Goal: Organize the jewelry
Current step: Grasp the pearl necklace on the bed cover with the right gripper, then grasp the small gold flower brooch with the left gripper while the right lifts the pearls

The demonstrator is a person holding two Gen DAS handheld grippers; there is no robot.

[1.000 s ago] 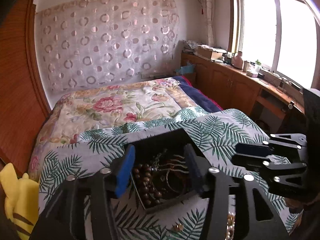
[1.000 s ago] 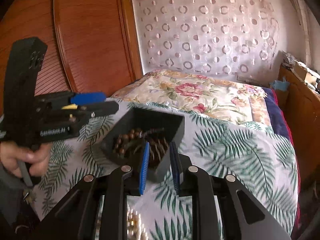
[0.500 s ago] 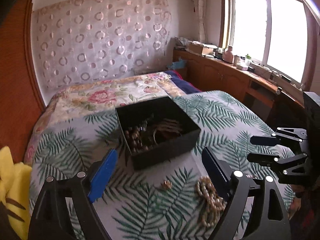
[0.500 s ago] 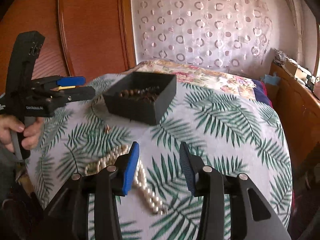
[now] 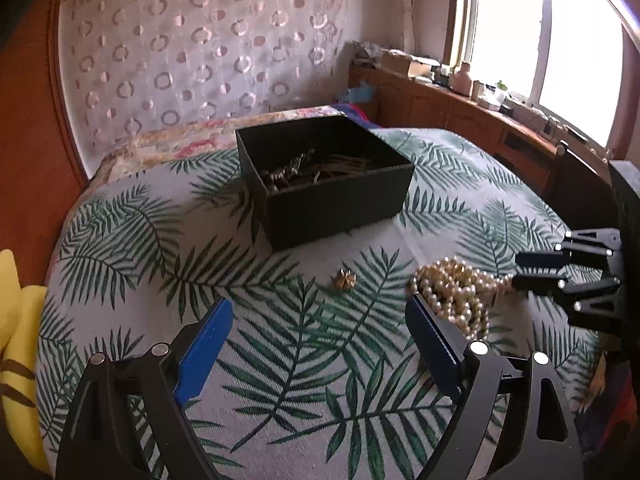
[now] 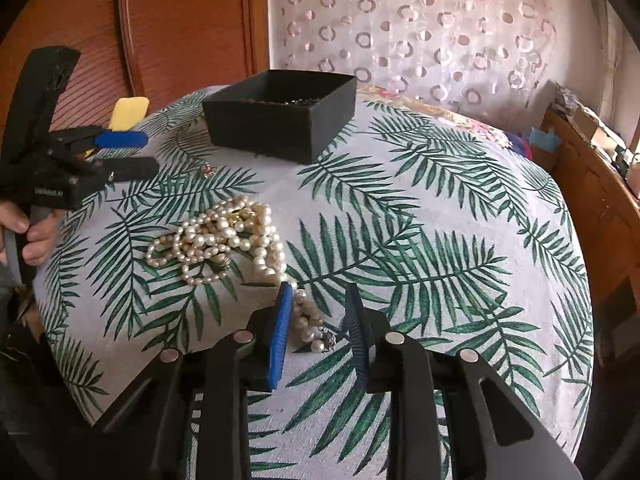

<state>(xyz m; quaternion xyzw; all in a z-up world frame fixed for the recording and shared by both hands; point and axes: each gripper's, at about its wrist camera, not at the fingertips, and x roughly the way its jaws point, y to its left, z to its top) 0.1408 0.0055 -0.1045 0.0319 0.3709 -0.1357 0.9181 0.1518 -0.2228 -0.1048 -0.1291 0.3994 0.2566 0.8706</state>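
Note:
A black open box (image 5: pixel 324 184) holding dark bead strings and chains stands on the leaf-print cloth; it also shows in the right wrist view (image 6: pixel 280 116). A heap of pearl necklaces (image 5: pixel 452 288) lies in front of it, to the right, also in the right wrist view (image 6: pixel 224 236). A small gold piece (image 5: pixel 346 279) lies between box and pearls (image 6: pixel 208 169). My left gripper (image 5: pixel 318 320) is open and empty, low over the cloth. My right gripper (image 6: pixel 318 300) is open, with the end of a pearl strand lying between its fingers.
The table (image 6: pixel 440 240) is round and drops away on all sides. A yellow plush (image 5: pixel 20 344) sits at its left edge. A bed (image 5: pixel 168 140) lies behind, a wooden cabinet (image 5: pixel 480 120) runs under the window on the right.
Both grippers have pulled back from the box and dropped lower. The left jaws opened wide, and the right jaws opened. The pearls and gold piece came into view.

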